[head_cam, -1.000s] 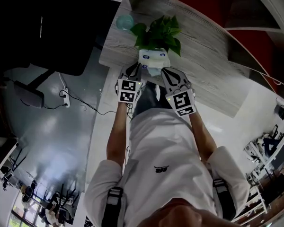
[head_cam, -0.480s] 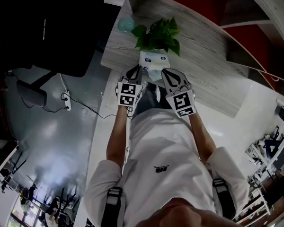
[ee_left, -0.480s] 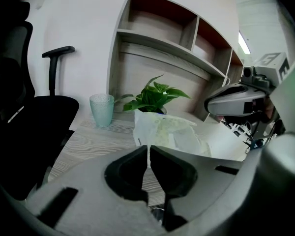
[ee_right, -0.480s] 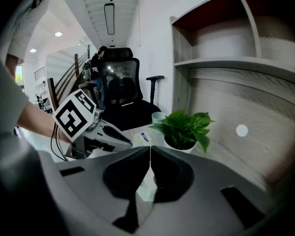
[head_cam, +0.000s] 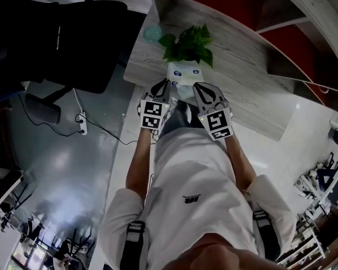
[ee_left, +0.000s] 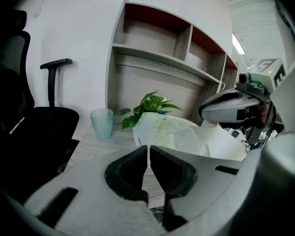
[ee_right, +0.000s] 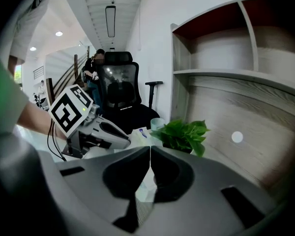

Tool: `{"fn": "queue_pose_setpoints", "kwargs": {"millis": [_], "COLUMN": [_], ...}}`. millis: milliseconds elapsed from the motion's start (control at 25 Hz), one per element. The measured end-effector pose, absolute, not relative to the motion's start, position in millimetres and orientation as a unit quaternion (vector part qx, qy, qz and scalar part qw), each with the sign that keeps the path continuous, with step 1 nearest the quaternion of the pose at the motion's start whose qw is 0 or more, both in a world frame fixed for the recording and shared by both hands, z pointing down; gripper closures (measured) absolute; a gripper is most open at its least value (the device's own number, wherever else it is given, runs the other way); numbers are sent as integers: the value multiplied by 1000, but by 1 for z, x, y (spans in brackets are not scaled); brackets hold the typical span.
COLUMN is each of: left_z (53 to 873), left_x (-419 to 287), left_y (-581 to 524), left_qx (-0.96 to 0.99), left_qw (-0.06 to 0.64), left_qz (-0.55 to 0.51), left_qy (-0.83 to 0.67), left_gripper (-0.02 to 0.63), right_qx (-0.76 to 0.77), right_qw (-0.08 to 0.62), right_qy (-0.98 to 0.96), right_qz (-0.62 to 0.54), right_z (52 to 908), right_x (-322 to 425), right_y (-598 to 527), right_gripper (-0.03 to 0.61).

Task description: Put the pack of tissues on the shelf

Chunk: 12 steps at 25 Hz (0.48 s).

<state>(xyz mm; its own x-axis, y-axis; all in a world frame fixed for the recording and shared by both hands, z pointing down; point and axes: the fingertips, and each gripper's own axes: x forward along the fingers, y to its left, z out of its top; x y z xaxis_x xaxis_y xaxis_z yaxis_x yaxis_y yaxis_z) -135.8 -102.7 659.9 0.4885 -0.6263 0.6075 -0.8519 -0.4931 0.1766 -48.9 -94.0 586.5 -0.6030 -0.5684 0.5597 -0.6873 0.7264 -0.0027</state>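
The pack of tissues point(head_cam: 183, 73) lies on the near edge of the grey wood desk point(head_cam: 245, 97), not on the shelf point(ee_left: 155, 55), which is fixed to the wall above the far side of the desk. Just behind the pack stands a potted plant point(head_cam: 190, 43), and to the left of the plant a pale green cup point(head_cam: 152, 34). The person holds both grippers low over the near edge of the desk, one on each side of the pack. The left gripper point(head_cam: 165, 84) is just to the pack's left, and its own view shows its jaws pressed together with nothing between them; the white pack with its crumpled top fills the space right beyond the tips. The right gripper point(head_cam: 198, 86) is just to the pack's right, and its jaws are likewise pressed together and empty, with the pack partly hidden behind them. Whether either gripper touches the pack cannot be told. A black office chair point(head_cam: 65, 38) stands to the left of the desk, well apart from the pack. The shelf's compartments that show in the gripper views hold nothing.
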Motion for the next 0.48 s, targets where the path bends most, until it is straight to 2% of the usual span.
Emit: {"fn": "queue_pose_setpoints", "kwargs": {"millis": [480], "left_z": [597], "left_x": [-134], "left_y": [-116], "left_qx": [844], "left_qw": [194], "left_qz": [211], "left_qy": [-453], "left_gripper": [574], "right_qx": [377], "right_qw": [246], "right_qy": [-889], "right_qz": [80], "right_z": [541], "right_x": [-44], "right_y": [-105], "right_gripper": [551]}}
